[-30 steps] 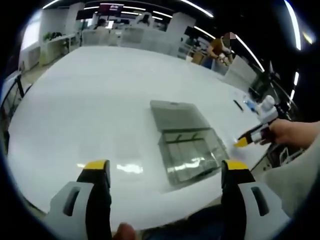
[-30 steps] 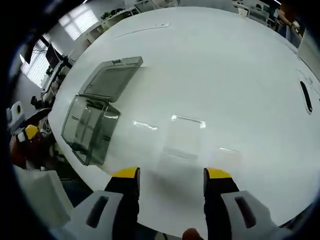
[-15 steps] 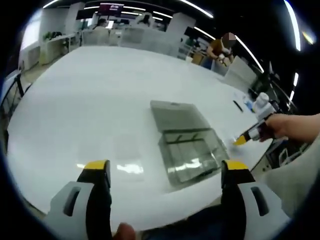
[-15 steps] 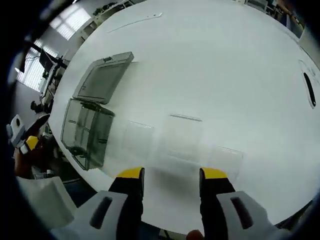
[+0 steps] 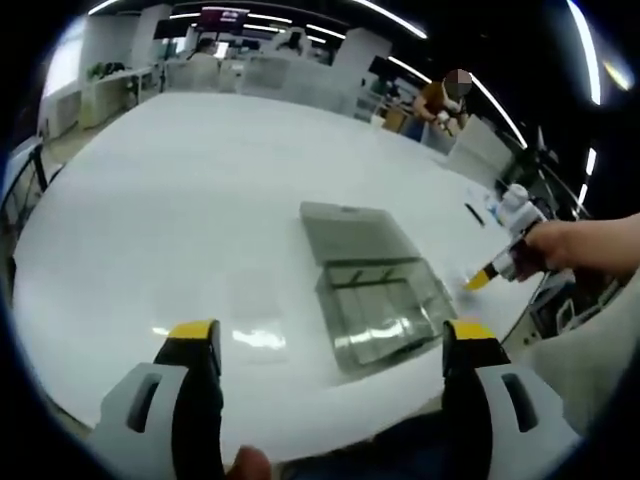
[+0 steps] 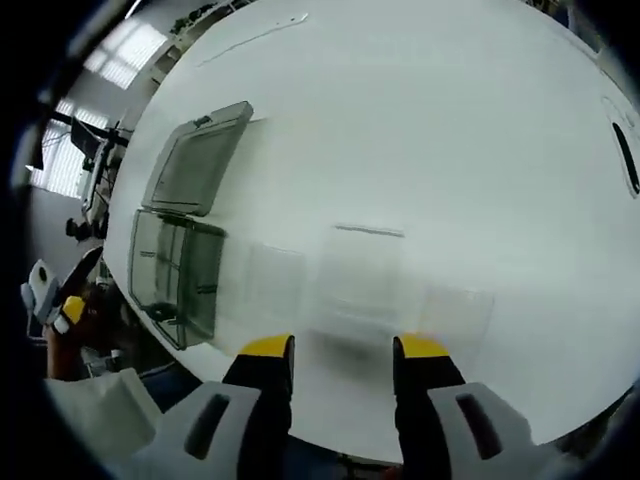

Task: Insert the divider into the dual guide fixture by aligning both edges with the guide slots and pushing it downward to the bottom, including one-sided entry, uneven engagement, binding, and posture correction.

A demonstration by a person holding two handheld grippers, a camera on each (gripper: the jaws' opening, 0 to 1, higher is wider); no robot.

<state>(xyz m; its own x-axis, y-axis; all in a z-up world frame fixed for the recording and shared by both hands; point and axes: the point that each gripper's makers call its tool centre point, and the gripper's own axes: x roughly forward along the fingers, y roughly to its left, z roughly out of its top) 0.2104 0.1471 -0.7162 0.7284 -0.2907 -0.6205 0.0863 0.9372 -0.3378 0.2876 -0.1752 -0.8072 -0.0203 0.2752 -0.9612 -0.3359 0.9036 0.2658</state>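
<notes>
Just clear box [image 5: 378, 315] with lid [image 5: 357, 232] open

The left gripper [image 5: 332, 340] has two black jaws capped with yellow tips, each rising from a pale grey moulded housing with a dark slot cut into it. The right gripper [image 6: 333, 356] is built the same: black jaws, yellow tips, grey slotted housings. In the left gripper view the right gripper's yellow tip and black-and-white body sit in the person's hand [image 5: 560, 250], just right of the claw, with a light grey sleeve [image 5: 590, 340] below it.
</notes>
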